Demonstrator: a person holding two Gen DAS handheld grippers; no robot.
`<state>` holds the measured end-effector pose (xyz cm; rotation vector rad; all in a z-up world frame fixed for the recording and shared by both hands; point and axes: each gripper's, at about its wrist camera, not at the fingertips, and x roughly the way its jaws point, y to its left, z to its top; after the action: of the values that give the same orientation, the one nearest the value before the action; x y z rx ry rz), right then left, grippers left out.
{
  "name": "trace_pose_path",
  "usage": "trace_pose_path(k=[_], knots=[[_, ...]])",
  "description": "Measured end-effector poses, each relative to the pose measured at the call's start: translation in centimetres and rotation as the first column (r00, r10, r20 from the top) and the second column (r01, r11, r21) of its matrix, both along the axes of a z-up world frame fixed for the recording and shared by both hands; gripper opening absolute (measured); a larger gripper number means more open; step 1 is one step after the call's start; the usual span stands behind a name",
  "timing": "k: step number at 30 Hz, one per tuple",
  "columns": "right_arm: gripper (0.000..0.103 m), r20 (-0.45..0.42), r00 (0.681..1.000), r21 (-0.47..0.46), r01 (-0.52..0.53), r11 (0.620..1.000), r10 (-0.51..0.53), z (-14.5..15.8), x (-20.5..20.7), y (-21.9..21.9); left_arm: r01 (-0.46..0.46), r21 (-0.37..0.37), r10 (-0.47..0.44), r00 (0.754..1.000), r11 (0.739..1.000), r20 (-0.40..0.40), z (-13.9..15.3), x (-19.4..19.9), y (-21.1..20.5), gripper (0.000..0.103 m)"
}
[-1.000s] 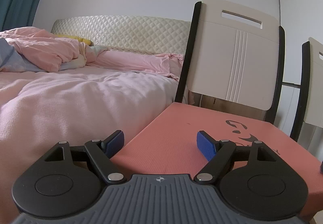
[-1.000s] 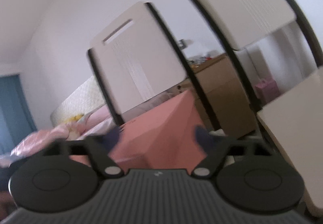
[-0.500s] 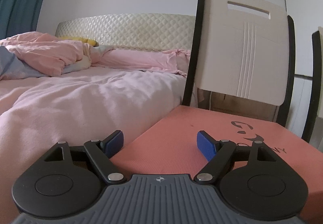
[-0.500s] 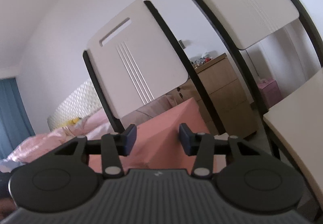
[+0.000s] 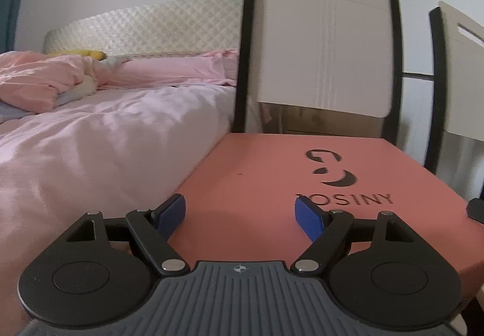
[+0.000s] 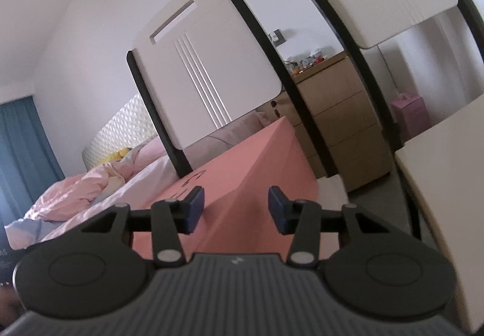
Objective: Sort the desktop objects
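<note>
Pink box (image 5: 272,184) lid, word: black capitals ending "OSINY"; the first letter is hidden behind the left claw's blue pad.
Pink box lid, sign: a black curved logo mark above the word.
Right wrist view: the box (image 6: 242,172) print is too foreshortened to read.

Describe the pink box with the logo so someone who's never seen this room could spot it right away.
Start at the bed with pink bedding. Right beside it stands a chair with a cream back and black posts. The box lies flat on its seat: salmon-pink, with a dark logo printed on top, the only lettered thing there.
</note>
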<state>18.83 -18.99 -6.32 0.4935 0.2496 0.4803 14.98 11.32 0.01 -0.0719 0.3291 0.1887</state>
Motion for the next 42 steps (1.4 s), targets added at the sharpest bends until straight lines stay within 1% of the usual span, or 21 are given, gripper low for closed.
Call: trace_pose_path(k=[2,5,6,8,9,11,13,17,22,24,28,29,31,32,37,41,42], knots=[[0.048,-0.010,1.000,-0.016,-0.003,1.000,0.003,0.0,0.1,-0.2,0.025,0.014,-0.025,1.000,1.000,0.005,-0.2,0.0,-0.6,0.083],[0.048,-0.046,0.999,-0.006,-0.021,1.000,0.020,-0.4,0.6,-0.5,0.045,0.014,-0.045,0.999,0.999,0.021,-0.4,-0.4,-1.2,0.088],[0.048,-0.059,0.998,0.004,-0.026,1.000,0.026,-0.6,0.9,-0.6,0.051,-0.003,-0.051,0.998,0.999,0.029,-0.3,-0.6,-1.1,0.090],[0.047,-0.080,0.996,0.028,-0.038,0.999,0.040,-0.8,1.4,-0.9,0.051,-0.053,-0.049,0.998,0.997,0.048,-0.2,-0.9,-0.5,0.093],[0.047,-0.079,0.996,0.024,-0.040,0.999,0.041,-0.7,1.4,-0.9,0.041,-0.067,-0.038,0.998,0.997,0.056,-0.2,-1.1,-0.3,0.093],[0.048,-0.071,0.997,0.007,-0.041,0.999,0.041,-0.6,1.4,-0.8,0.010,-0.064,-0.007,0.998,0.998,0.059,-0.2,-1.4,-0.1,0.093],[0.048,-0.047,0.999,-0.006,-0.025,1.000,0.025,-0.6,0.8,-0.8,-0.008,-0.067,0.012,0.998,0.998,0.068,-0.3,-1.9,0.0,0.093],[0.050,0.007,1.000,-0.010,-0.029,1.000,0.029,-0.6,-1.2,-1.1,-0.027,-0.092,0.034,0.996,0.995,0.082,-0.1,-2.9,0.3,0.095],[0.050,0.105,0.994,-0.119,-0.023,0.993,0.036,-0.3,-5.3,-0.7,-0.074,-0.117,0.085,0.992,0.990,0.091,0.1,-3.8,0.5,0.096],[0.050,0.115,0.992,-0.149,-0.033,0.988,0.051,-0.5,-6.6,-0.5,-0.075,-0.115,0.086,0.992,0.990,0.094,0.1,-4.2,0.3,0.096],[0.050,0.126,0.990,-0.228,-0.035,0.973,0.065,-1.1,-8.4,0.4,-0.069,-0.089,0.078,0.992,0.994,0.102,0.1,-5.1,-0.4,0.099],[0.050,0.128,0.989,-0.243,-0.038,0.969,0.071,-1.3,-8.6,0.7,-0.061,-0.084,0.070,0.992,0.995,0.105,0.1,-5.2,-0.6,0.099],[0.060,0.126,0.990,-0.277,-0.031,0.960,0.068,-1.7,-8.7,1.5,-0.050,-0.077,0.059,0.993,0.996,0.107,0.1,-5.3,-0.8,0.100],[0.061,0.120,0.991,-0.291,-0.026,0.957,0.063,-1.8,-8.5,1.7,-0.050,-0.074,0.058,0.993,0.996,0.108,0.1,-5.3,-0.9,0.100],[0.061,0.075,0.997,-0.328,0.004,0.945,0.021,-2.7,-8.2,2.5,-0.053,-0.087,0.062,0.991,0.995,0.115,0.2,-5.6,-0.6,0.100],[0.059,0.063,0.998,-0.359,0.021,0.933,0.001,-3.0,-8.4,2.7,-0.054,-0.089,0.065,0.991,0.995,0.115,0.2,-5.6,-0.6,0.100],[0.058,0.063,0.998,-0.362,0.022,0.932,0.001,-3.1,-8.5,2.7,-0.054,-0.088,0.064,0.991,0.995,0.115,0.2,-5.6,-0.6,0.100]])
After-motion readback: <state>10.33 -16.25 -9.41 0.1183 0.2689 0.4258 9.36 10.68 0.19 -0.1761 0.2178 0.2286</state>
